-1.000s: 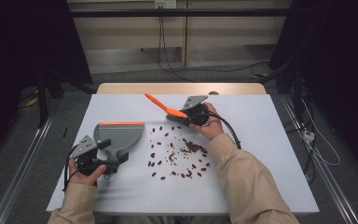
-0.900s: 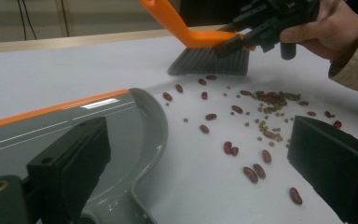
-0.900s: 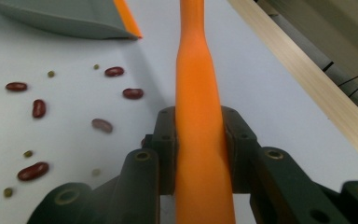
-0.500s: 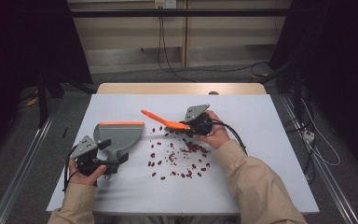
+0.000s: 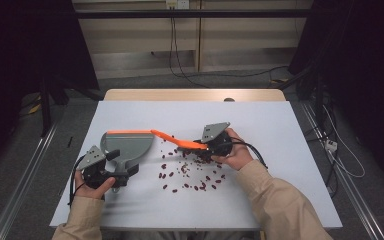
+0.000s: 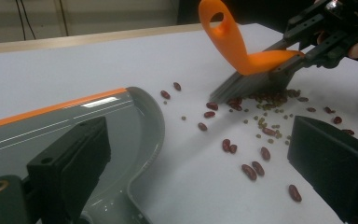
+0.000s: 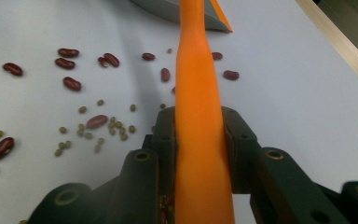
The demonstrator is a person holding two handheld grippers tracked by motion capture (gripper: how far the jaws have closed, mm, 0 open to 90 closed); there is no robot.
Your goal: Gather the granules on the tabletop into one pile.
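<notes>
A grey dustpan [image 5: 127, 145] with an orange lip lies at the left of the white table [image 5: 290, 130]. My left gripper [image 5: 122, 162] sits at its handle end. In the left gripper view its jaws stand wide apart, the left one over the dustpan [image 6: 74, 121] and the right one over bare table. My right gripper [image 5: 202, 147] is shut on an orange hand brush [image 5: 172, 140], handle pointing left toward the pan. The brush's grey bristles [image 6: 242, 86] rest on a heap of small green beans [image 6: 265, 123]. Red kidney beans [image 5: 190, 172] lie scattered in front.
The orange brush handle [image 7: 198, 93] runs up the middle of the right gripper view, with beans [image 7: 70, 84] to its left. A wooden strip [image 5: 195, 95] edges the table's far side. Cables trail on the floor [image 5: 190, 75] behind.
My right gripper has carried the brush from the back of the table toward the person and lowered its bristles onto the beans. The left gripper and dustpan have stayed put.
</notes>
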